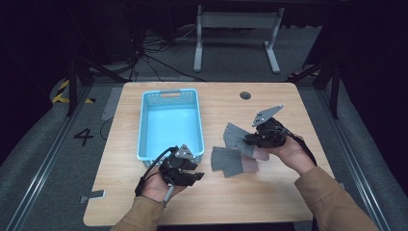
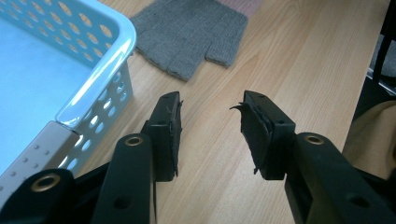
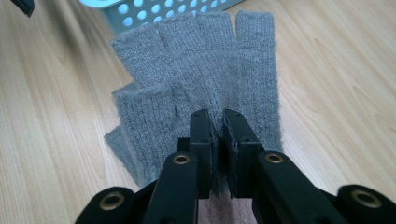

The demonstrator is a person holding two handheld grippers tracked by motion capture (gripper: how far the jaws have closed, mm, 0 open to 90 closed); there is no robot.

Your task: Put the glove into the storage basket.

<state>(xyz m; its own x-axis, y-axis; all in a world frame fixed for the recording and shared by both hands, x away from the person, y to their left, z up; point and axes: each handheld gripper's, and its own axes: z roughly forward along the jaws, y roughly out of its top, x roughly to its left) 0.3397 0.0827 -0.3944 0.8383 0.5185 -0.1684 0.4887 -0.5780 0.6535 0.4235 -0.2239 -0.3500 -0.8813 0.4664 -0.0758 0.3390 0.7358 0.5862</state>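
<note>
Two grey knitted fingerless gloves with pink cuffs lie right of the basket. One glove [image 1: 228, 160] [image 2: 191, 32] rests flat on the table, just ahead of my left gripper [image 1: 196, 172] [image 2: 210, 121], which is open with bare wood between its pads. The other glove [image 1: 235, 135] [image 3: 201, 60] is pinched near its palm by my right gripper [image 1: 247, 139] [image 3: 218, 126], shut on the knit, its finger stubs pointing away toward the basket.
A light blue perforated plastic basket [image 1: 169, 92] [image 2: 100, 79] [image 3: 154, 11] stands left of centre, its near right corner beside my left gripper. The wooden table [image 1: 226, 202] has a round grommet hole [image 1: 245, 95] at the back. Dark floor and cables surround the table.
</note>
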